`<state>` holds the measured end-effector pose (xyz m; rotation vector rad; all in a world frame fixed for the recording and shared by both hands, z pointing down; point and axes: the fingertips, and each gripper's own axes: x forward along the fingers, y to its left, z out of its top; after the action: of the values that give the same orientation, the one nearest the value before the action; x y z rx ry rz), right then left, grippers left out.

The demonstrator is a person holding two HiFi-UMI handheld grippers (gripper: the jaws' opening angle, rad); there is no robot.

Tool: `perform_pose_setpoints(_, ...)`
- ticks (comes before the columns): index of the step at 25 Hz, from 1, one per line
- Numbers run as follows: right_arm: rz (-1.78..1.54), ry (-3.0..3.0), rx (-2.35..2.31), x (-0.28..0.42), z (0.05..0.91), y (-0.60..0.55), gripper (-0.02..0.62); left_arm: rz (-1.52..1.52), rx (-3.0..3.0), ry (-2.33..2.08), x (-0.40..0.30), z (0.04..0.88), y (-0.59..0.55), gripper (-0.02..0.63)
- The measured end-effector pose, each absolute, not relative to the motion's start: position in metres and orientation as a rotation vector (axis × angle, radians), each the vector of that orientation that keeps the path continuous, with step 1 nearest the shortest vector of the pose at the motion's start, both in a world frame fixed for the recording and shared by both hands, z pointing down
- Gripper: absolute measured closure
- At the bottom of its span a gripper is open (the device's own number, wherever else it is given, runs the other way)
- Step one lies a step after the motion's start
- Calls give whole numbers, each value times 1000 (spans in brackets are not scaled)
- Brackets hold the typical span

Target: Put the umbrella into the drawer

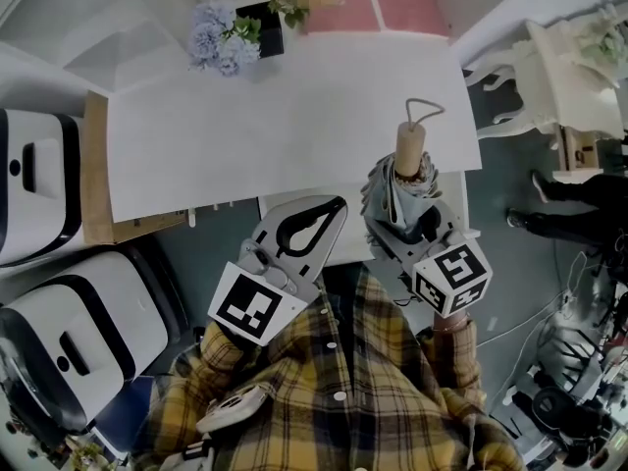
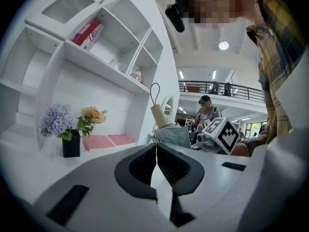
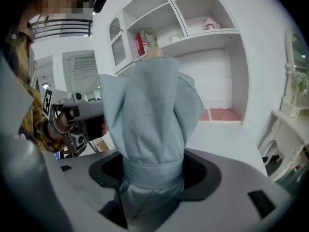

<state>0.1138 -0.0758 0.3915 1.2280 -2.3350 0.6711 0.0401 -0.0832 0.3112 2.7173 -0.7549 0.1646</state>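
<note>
1. Right gripper [image 3: 152, 175]: clamped around the folded grey-blue umbrella [image 3: 149, 120] at its strap band. Fabric bulging above the jaws, tan handle and wire loop poking out ahead of the tips.
2. Left gripper [image 2: 156, 151]: pressed together, nothing in between. Just beside the right gripper, on its left, clear of the umbrella.
3. White tabletop [image 1: 294, 126] ahead of both grippers, flower vase [image 1: 263, 29] well ahead at the far side.
4. Drawer: cannot confirm. Pale ledge [image 1: 294, 202] under the table edge, below both tips, possibly the drawer; open or shut unclear.
5. Risk: gripping soft fabric, not the shaft. Likely to slip or swing once tilted down toward the drawer.
6. Risk: handle and loop leading, so liable to snag on the table edge or drawer lip.
7. Risk: if the drawer is shut, need the left gripper for the pull. Must spread it first, otherwise no hold on the front.
</note>
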Motion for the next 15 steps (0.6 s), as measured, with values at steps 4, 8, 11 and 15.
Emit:
perform_pose_setpoints(4,655,-2322,1199,120,399,-83,278,171,2718,-761,43,314,-89,584)
perform_pose_setpoints(8,614,-2313,1129,122,408,-86,278,188,2708,-780,44,319,-91,584)
perform_pose_setpoints(11,555,-2319,1057,122,416,-88,278,208,2704,-794,43,325,-91,584)
perform_pose_setpoints(15,468,-2344,961,122,429,-88,278,234,2711,-811,43,332,-90,584)
